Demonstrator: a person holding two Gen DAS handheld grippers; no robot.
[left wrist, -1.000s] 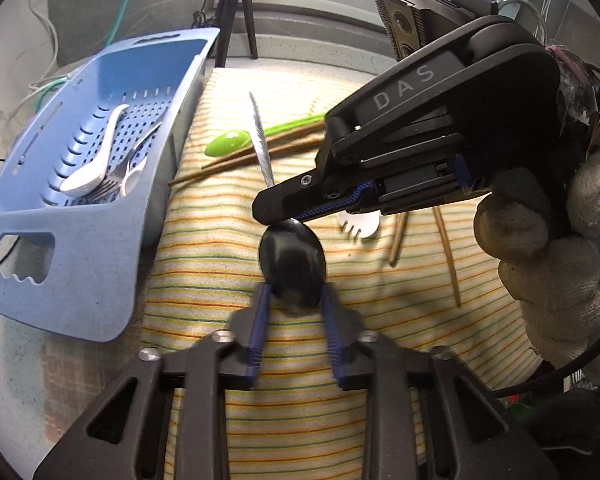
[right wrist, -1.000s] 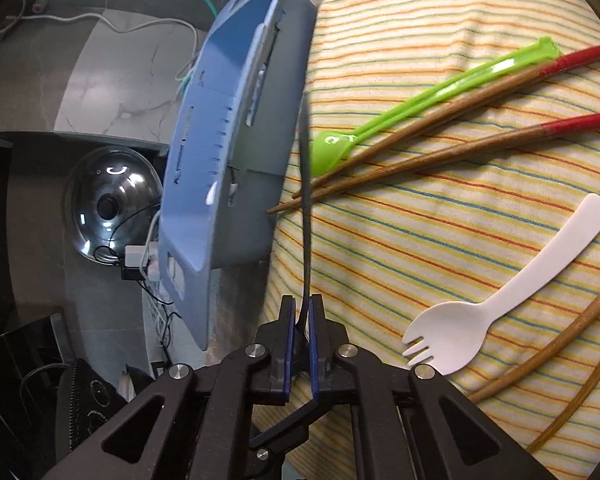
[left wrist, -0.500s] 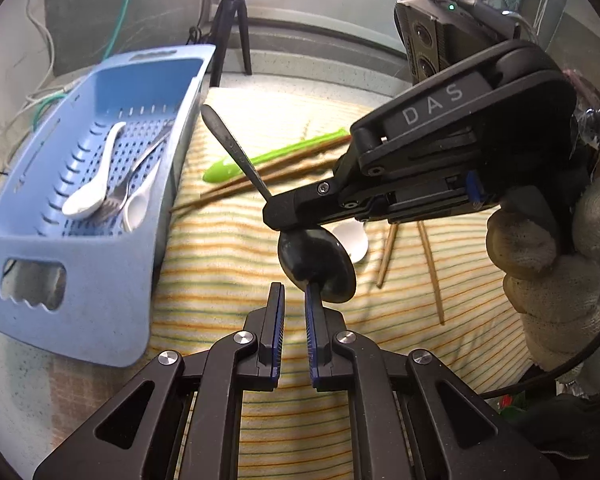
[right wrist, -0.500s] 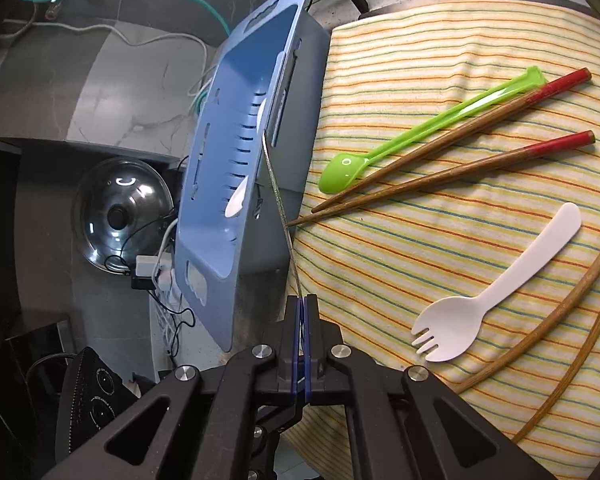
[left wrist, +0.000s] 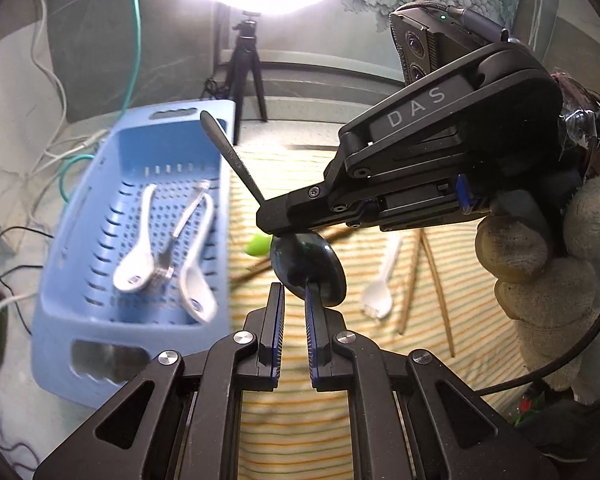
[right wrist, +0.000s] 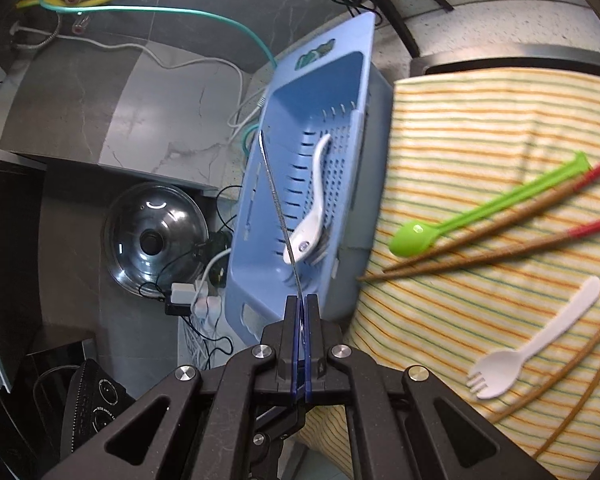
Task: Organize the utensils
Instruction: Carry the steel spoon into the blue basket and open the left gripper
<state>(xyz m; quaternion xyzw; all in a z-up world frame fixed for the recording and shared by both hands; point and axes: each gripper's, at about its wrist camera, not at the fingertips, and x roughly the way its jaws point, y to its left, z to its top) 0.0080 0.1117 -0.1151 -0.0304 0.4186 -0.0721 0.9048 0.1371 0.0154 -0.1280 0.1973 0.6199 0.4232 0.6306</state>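
Note:
My right gripper [right wrist: 301, 304] is shut on a metal spoon [left wrist: 304, 264], pinching its neck; its handle [right wrist: 278, 204] points up over the blue basket [right wrist: 260, 216]. In the left wrist view the right gripper [left wrist: 268, 220] holds the spoon above the striped cloth [left wrist: 292, 432]. My left gripper [left wrist: 293, 300] is open with a narrow gap and empty, just under the spoon's bowl. The blue basket [left wrist: 80, 280] holds two white spoons [left wrist: 134, 272] and a metal fork [left wrist: 168, 264].
On the striped cloth [right wrist: 480, 120] lie a green spoon [right wrist: 472, 216], red-tipped chopsticks [right wrist: 500, 252], a white plastic fork [right wrist: 528, 348] and plain wooden chopsticks [right wrist: 572, 392]. A glass pot lid [right wrist: 152, 236] and cables lie on the floor left of the basket.
Both grippers have risen and moved left toward the basket. My left gripper has let go of the spoon's bowl and narrowed. The right gripper keeps the spoon, whose handle has swung over the basket.

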